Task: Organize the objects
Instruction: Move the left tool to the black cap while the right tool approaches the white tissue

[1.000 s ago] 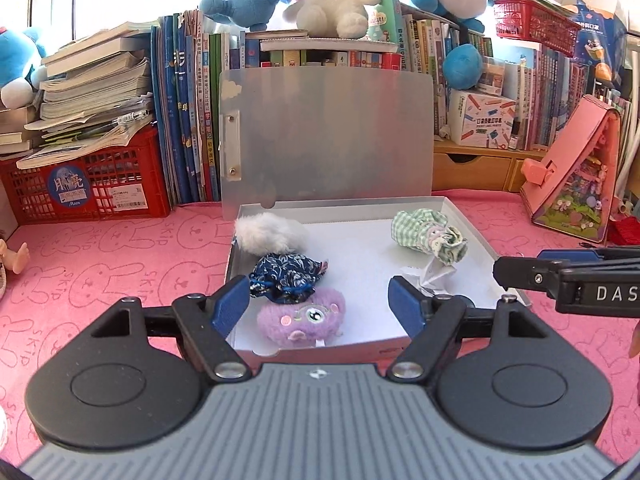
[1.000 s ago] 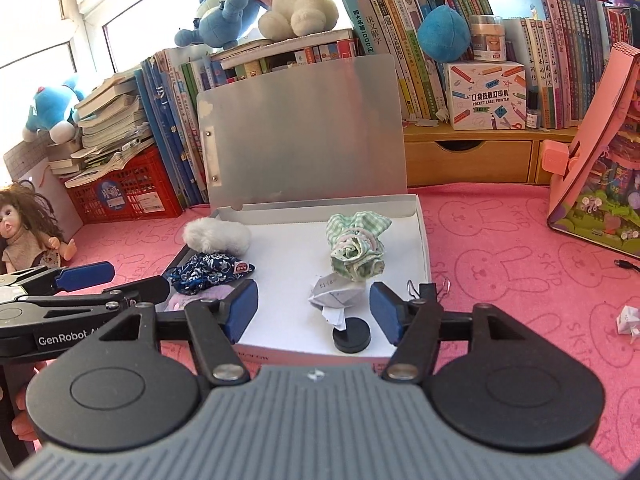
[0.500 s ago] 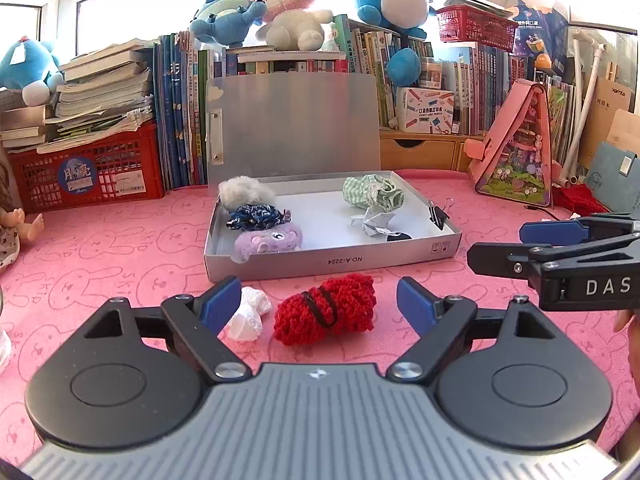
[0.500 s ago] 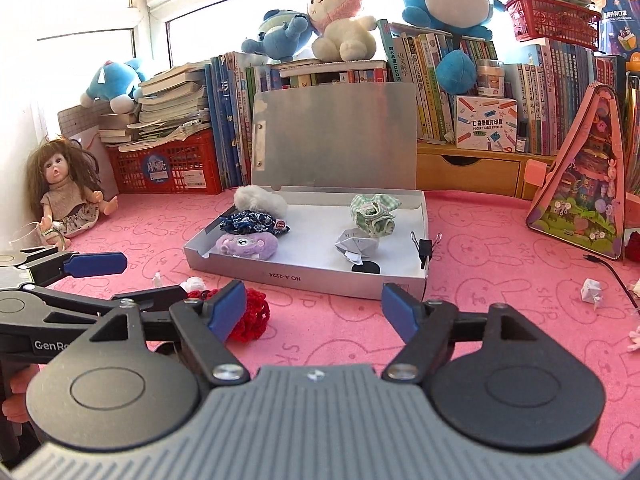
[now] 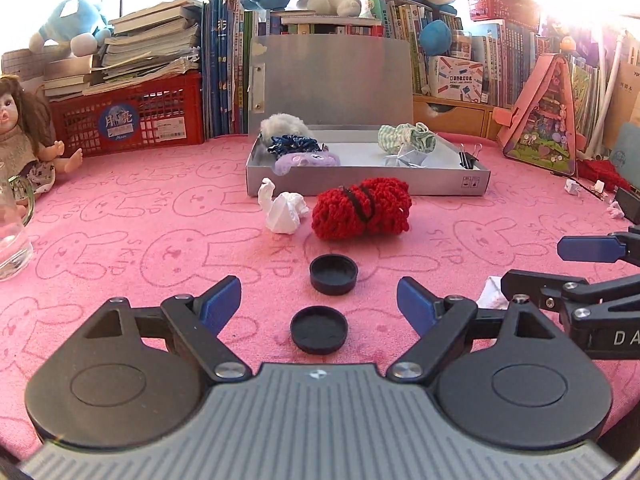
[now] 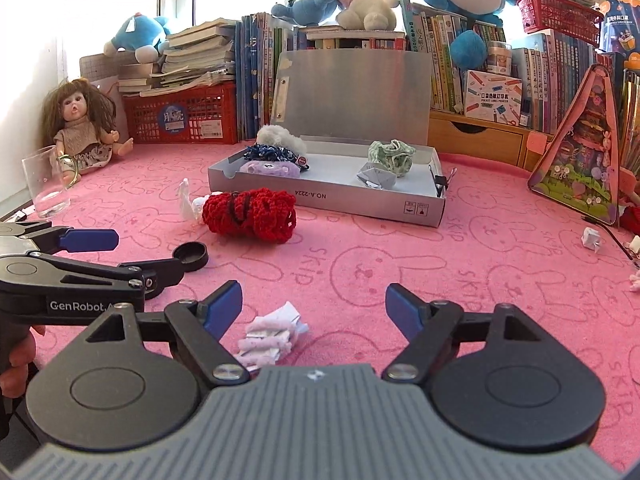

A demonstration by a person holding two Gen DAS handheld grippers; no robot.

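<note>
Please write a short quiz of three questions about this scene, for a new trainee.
1. True or false: the red knitted bundle lies inside the grey box.
2. Which is nearest the left gripper? A) black cap B) doll C) binder clip
3. What lies between the fingers of the right gripper?

Key: 1. False; it lies on the pink cloth in front of the box. 2. A. 3. A crumpled pink paper.

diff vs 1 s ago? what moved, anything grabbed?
Both tools pulled back from over the grey box toward the near table edge; left tool now brackets two black caps, right tool a pink paper wad. Both open, nothing grabbed. Box contents and red knit bundle unmoved.
</note>
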